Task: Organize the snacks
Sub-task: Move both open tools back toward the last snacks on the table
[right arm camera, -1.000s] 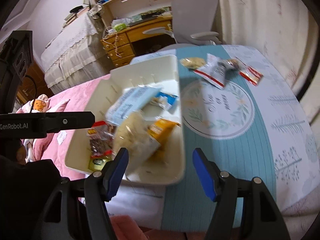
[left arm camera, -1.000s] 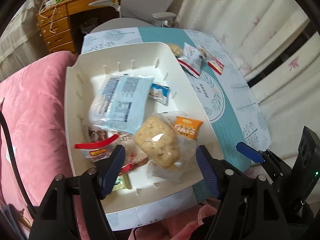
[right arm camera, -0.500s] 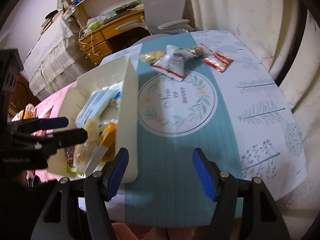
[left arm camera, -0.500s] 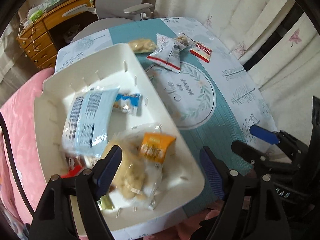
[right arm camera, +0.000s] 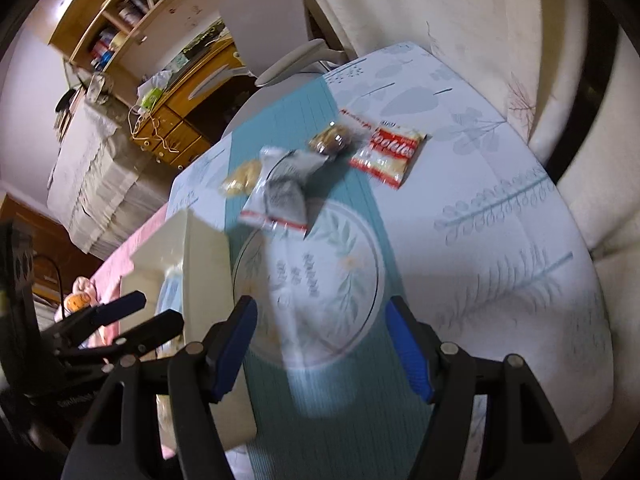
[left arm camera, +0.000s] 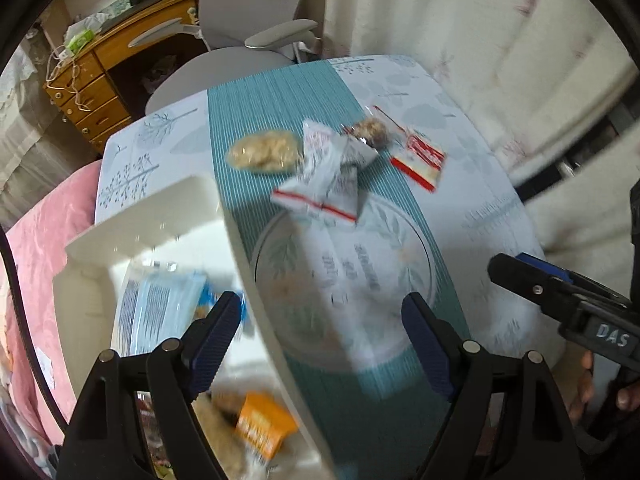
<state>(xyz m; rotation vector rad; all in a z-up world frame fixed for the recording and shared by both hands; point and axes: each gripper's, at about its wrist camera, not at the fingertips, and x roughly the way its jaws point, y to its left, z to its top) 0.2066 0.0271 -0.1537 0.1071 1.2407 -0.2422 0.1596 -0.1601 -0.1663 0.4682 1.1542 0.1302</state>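
Note:
A white bin (left arm camera: 160, 216) stands at the table's left side, with a blue packet (left arm camera: 156, 312) and an orange packet (left arm camera: 262, 428) inside. Loose snacks lie at the table's far end: a cracker pack (left arm camera: 264, 152), white-and-red packets (left arm camera: 328, 176), a brown round snack (left arm camera: 370, 132) and a red-and-white packet (left arm camera: 420, 156). My left gripper (left arm camera: 320, 312) hangs over the bin's right wall and the round print, its jaws opening with nothing between them. My right gripper (right arm camera: 320, 312) is open and empty above the print, well short of the red-and-white packet (right arm camera: 390, 152).
A grey office chair (left arm camera: 248, 48) and a wooden desk (left arm camera: 92, 76) stand behind the table. Pink bedding (left arm camera: 36, 248) lies left of the bin, and a pale curtain (left arm camera: 480, 40) hangs along the right. The bin (right arm camera: 208, 264) is close to my right gripper's left finger.
Both grippers have swung right, from above the bin's contents to the round print on the tablecloth. The loose snacks now sit nearer the middle of both views. Left jaws stand slightly wider.

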